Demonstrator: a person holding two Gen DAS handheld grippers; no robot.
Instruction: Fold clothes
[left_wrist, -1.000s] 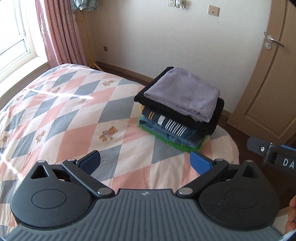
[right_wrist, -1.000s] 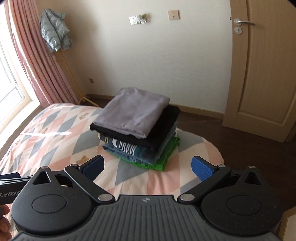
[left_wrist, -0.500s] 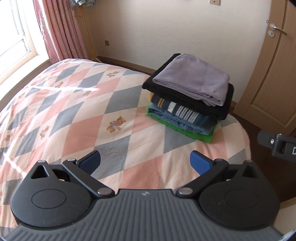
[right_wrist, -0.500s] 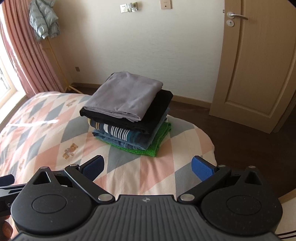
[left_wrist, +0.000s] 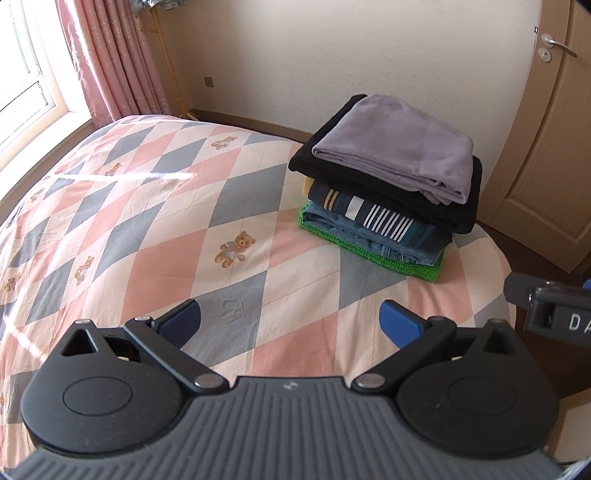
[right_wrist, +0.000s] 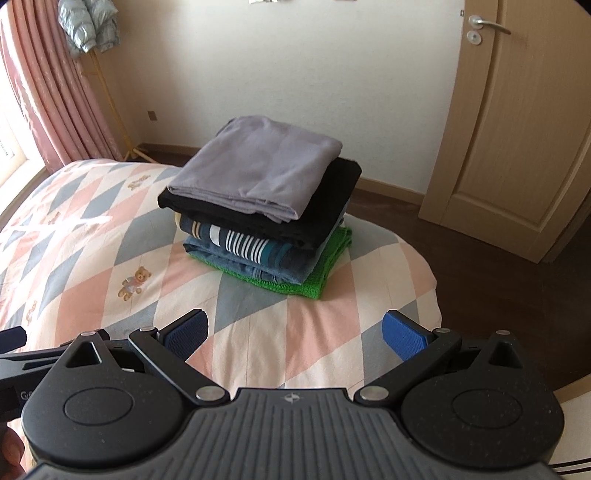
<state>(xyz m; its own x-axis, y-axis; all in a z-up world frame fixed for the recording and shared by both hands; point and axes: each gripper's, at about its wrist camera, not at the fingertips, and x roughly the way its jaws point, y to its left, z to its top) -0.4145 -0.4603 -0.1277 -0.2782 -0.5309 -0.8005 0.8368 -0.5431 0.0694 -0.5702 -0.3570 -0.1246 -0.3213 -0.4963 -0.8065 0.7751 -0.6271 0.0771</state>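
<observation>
Folded stack (left_wrist: 388, 192), lilac piece (right_wrist: 255, 173) topmost, centre-right of frame on bed (left_wrist: 147, 221); left gripper (left_wrist: 290, 319) and right gripper (right_wrist: 295, 328) spread, empty, low in frame: best kept clear so the stack stays square.

Cream wall (right_wrist: 258, 92), wooden door (right_wrist: 517, 129), pink curtains (left_wrist: 110, 62), sunlit window (left_wrist: 22, 74), dark floor (right_wrist: 498, 266)

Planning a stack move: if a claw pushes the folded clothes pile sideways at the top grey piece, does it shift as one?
Probably not. The grey garment lies loose on the black layer, so it would likely slide or unfold alone. The pile looks soft, with uneven edges; it may shear. The quilt probably drags the green bottom piece.
</observation>
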